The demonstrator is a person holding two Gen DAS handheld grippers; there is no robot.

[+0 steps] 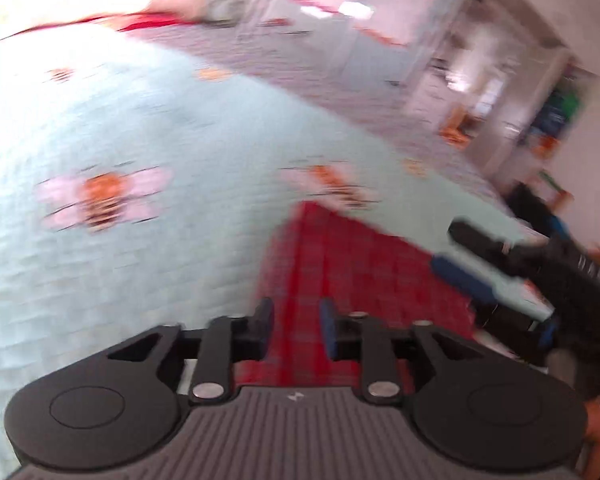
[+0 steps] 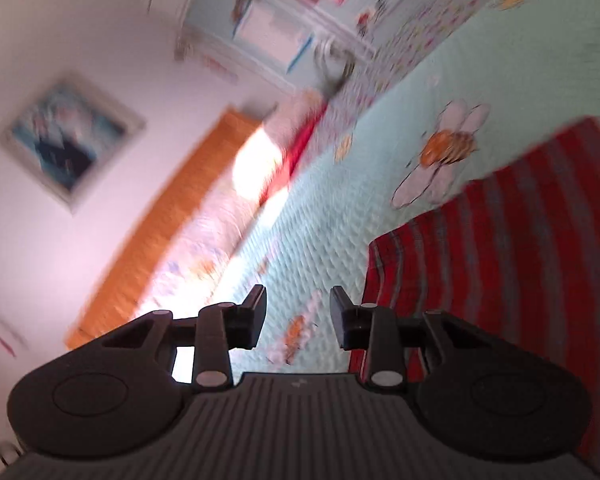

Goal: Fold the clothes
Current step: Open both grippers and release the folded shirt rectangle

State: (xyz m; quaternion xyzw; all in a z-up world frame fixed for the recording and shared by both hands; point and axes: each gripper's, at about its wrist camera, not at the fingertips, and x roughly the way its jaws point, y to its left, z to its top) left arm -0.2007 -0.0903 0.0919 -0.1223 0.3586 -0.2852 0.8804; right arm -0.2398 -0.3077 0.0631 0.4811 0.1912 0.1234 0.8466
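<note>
Bed (image 1: 100, 280), pale quilted cover. Red striped garment (image 2: 500, 248) lies flat on it, near side. Judged soft, light, limp: take it at corners or edge. Left gripper (image 1: 294, 328) and right gripper (image 2: 298, 316): fingers part open, empty.

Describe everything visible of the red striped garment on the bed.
The red striped garment is soft woven-looking cloth, red with thin grey-blue stripes. It lies flat on the pale mint quilted bedspread, its edges straight as if folded. Neither gripper holds it: the left gripper is open above it and the right gripper open beside its edge.
</note>
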